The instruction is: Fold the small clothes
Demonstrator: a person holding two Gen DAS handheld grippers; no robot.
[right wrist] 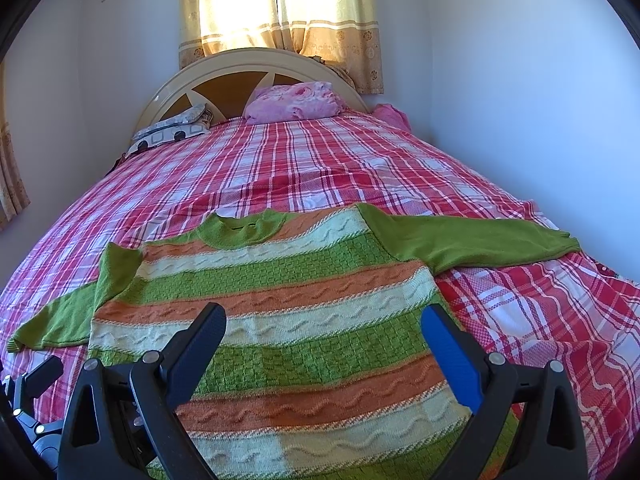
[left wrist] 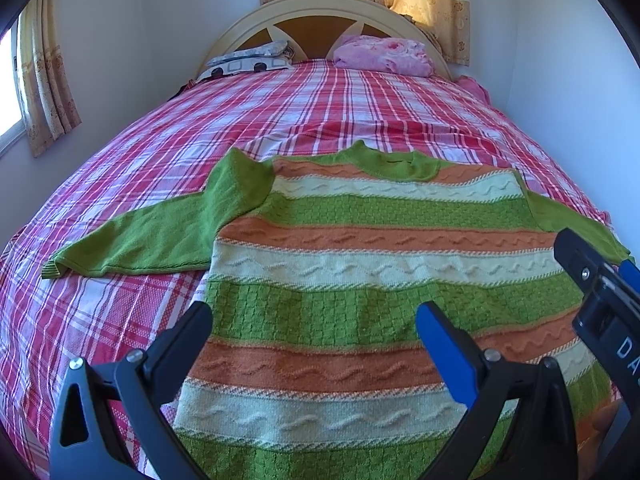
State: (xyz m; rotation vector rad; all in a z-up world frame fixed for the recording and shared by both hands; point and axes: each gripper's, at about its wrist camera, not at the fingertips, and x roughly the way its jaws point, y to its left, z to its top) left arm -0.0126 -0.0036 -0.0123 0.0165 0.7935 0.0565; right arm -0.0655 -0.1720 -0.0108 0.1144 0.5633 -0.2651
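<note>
A small knitted sweater [left wrist: 360,264] with green, orange and cream stripes lies flat, front up, on the bed; it also shows in the right wrist view [right wrist: 304,312]. Its green left sleeve [left wrist: 160,236] spreads out to the left, and its green right sleeve [right wrist: 472,240] spreads out to the right. My left gripper [left wrist: 314,322] is open and empty above the sweater's lower body. My right gripper [right wrist: 324,324] is open and empty above the lower body too. The right gripper's body [left wrist: 600,292] shows at the right edge of the left wrist view.
The bed has a red and white plaid sheet [left wrist: 280,120]. A pink bundle [left wrist: 384,56] and a patterned pillow [left wrist: 248,60] lie by the headboard [left wrist: 320,12]. Walls stand on both sides, with curtained windows [right wrist: 280,12] behind and at the left.
</note>
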